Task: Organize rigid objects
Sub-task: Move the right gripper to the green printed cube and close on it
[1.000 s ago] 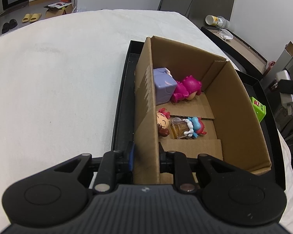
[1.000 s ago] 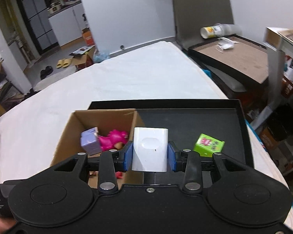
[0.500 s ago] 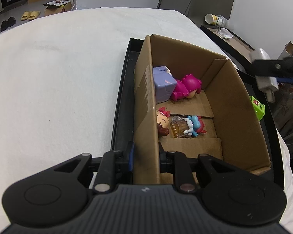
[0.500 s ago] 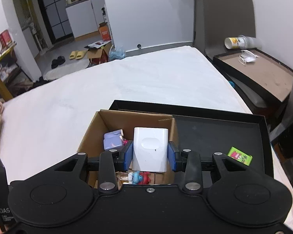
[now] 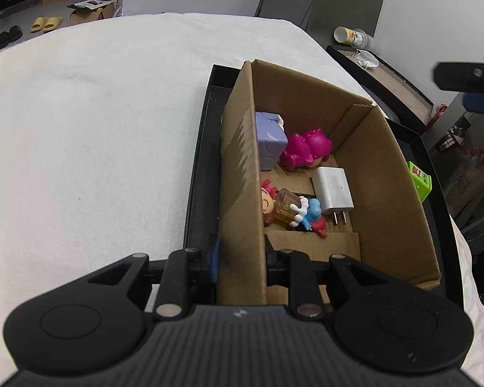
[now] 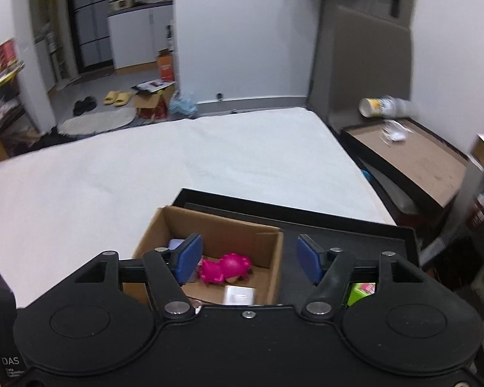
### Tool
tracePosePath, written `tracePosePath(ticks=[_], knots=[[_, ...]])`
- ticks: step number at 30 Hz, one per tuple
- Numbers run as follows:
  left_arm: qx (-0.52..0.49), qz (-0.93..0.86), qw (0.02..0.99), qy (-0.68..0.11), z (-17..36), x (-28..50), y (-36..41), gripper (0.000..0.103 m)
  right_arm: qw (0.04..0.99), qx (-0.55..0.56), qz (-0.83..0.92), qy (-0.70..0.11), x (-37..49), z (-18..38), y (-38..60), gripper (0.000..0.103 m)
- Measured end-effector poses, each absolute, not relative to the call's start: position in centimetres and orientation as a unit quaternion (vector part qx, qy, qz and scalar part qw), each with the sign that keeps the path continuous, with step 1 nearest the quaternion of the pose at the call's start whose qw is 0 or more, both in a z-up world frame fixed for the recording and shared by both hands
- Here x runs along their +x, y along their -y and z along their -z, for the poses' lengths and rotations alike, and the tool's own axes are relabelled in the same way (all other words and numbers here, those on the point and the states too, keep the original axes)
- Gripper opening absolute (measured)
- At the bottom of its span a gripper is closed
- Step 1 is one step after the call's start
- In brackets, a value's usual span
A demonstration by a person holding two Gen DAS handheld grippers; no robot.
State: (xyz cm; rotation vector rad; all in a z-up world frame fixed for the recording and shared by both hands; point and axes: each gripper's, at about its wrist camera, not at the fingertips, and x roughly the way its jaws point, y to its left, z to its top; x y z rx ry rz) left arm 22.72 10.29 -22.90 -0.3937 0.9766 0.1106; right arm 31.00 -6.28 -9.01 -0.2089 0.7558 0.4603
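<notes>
My left gripper (image 5: 240,258) is shut on the near left wall of the cardboard box (image 5: 242,167), which stands in a black tray (image 5: 196,174). In the box lie a white charger (image 5: 333,191), a pink figure (image 5: 306,150), a lilac block (image 5: 269,140) and small dolls (image 5: 290,208). My right gripper (image 6: 248,256) is open and empty, above the box (image 6: 216,229); the charger (image 6: 239,295) and pink figure (image 6: 224,267) show below it. A green block (image 5: 420,184) lies on the tray right of the box.
The tray sits on a white cloth-covered table (image 5: 96,129). A dark side table (image 6: 413,164) with a tipped cup (image 6: 376,107) stands at the right. The green block also shows behind my right finger (image 6: 363,292).
My right gripper has opened and let go of the white charger, which now lies in the box. The gripper has risen. The left gripper still holds the box wall.
</notes>
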Motion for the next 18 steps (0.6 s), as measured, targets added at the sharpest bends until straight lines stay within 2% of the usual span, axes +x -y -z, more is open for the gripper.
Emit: tracePosePath(ticks=[18], knots=[[-0.189, -0.058, 0.862, -0.467, 22.8, 23.0, -10.4, 0.023, 0.888, 0.015, -0.133, -0.439, 35.0, 11.9, 15.5, 0.064]])
